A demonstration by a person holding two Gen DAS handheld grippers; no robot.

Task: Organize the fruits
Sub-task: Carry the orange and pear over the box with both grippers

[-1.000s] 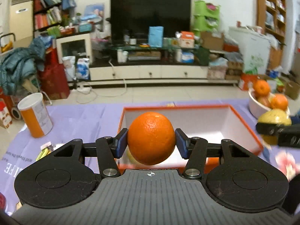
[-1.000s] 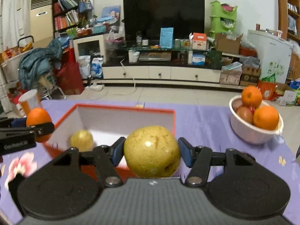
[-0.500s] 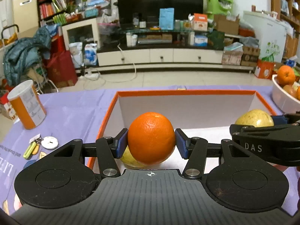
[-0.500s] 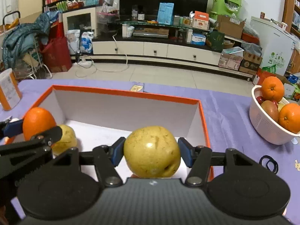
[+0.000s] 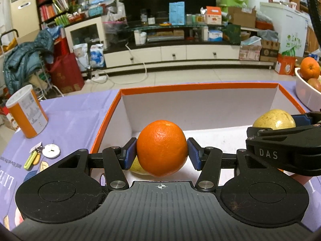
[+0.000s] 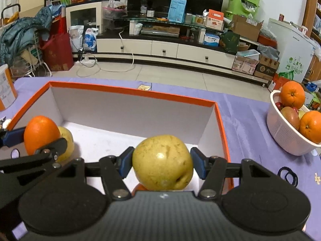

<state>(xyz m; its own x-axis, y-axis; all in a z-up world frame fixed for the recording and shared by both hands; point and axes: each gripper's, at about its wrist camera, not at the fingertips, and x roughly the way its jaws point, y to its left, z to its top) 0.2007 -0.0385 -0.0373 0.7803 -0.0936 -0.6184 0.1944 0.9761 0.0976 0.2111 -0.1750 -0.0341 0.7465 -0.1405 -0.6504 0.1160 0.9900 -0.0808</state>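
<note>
Orange-rimmed box (image 5: pixel 200 104) sits on the purple-clothed table (image 5: pixel 70 116), one yellow fruit (image 6: pixel 67 140) already inside at its left end. Right claw (image 6: pixel 162 163) clamps a yellow pear (image 6: pixel 162 162) at mid-girth, part-open, low over the box's right side. Left claw (image 5: pixel 162 150) grips an orange (image 5: pixel 162 147) the same way, beside the resting fruit. Both tilt down and forward, side by side. Judgement: both fruits are firm, round, moderately heavy and prone to roll; the pear bruises more easily. Widest-diameter hold looks right. Release low.
</note>
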